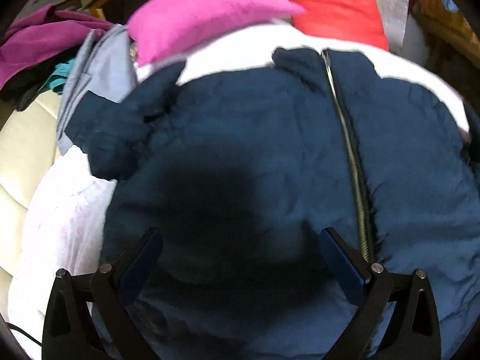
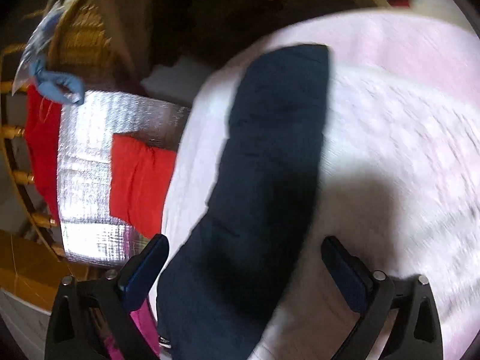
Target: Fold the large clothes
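Note:
A dark blue zip-up jacket (image 1: 270,138) lies spread front-up on a white sheet (image 1: 60,210), its zipper (image 1: 348,138) running down right of centre and one sleeve bunched at the left. My left gripper (image 1: 241,235) is open and empty, hovering over the jacket's lower body. In the right wrist view a long sleeve of the jacket (image 2: 270,156) stretches away over the white sheet (image 2: 390,150). My right gripper (image 2: 244,243) is open, its fingers to either side of the sleeve and holding nothing.
A pink folded garment (image 1: 195,18) and a red one (image 1: 336,12) lie behind the jacket on a silver mat (image 2: 87,162). A grey-blue garment (image 1: 99,69) and purple clothes (image 1: 45,36) pile at the left. A wicker chair (image 2: 78,30) stands beyond the bed.

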